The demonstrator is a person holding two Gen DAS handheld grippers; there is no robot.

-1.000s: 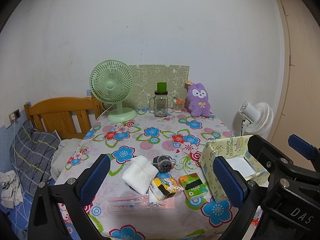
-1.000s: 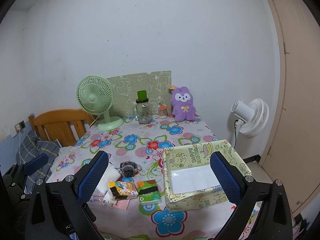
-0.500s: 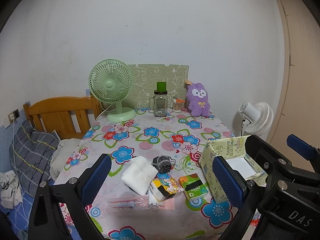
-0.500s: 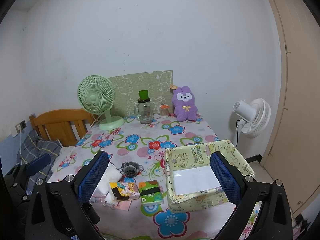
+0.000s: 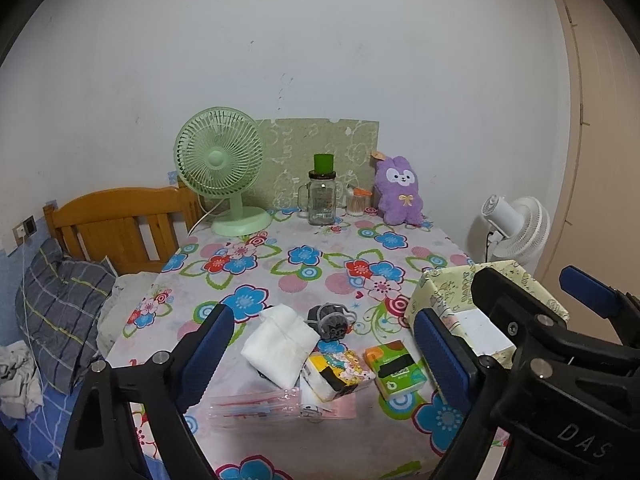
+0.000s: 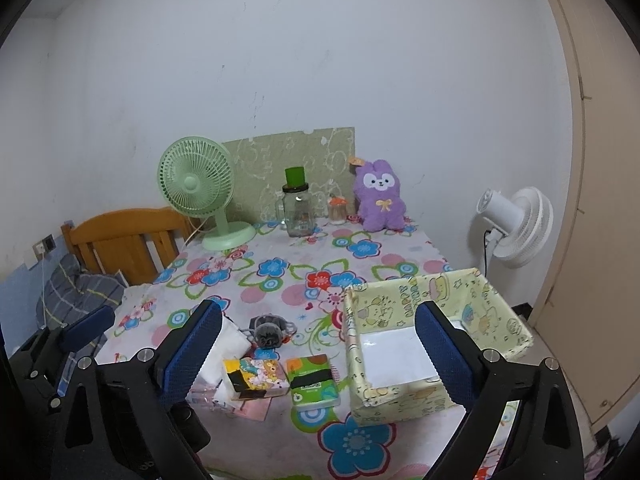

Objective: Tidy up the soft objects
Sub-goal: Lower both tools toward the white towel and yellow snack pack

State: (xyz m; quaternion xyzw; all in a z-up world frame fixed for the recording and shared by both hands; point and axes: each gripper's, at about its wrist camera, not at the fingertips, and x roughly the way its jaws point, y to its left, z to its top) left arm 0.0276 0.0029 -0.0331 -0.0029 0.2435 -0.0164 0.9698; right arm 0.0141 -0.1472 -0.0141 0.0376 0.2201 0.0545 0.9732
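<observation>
On the flowered table (image 5: 304, 276) lie a folded white cloth (image 5: 280, 342), a grey rolled sock (image 5: 331, 320), a yellow cartoon tissue pack (image 5: 338, 372) and a green tissue pack (image 5: 396, 370). A yellow open box (image 6: 436, 340) stands at the table's front right. My left gripper (image 5: 324, 364) is open and empty, held above the front edge before these items. My right gripper (image 6: 318, 354) is open and empty, to the right of the left one. The cloth (image 6: 228, 346), sock (image 6: 269, 332) and packs (image 6: 314, 380) also show in the right wrist view.
A purple plush rabbit (image 5: 399, 192), glass jar (image 5: 321, 200), small jar and green fan (image 5: 224, 176) stand at the back by the wall. A clear plastic bag (image 5: 256, 404) lies at the front edge. A bed with headboard (image 5: 120, 228) is left, a white fan (image 5: 516, 228) right.
Both grippers have drifted slightly; the right wrist view has shifted a little, so the box sits further right. Nothing on the table has moved.
</observation>
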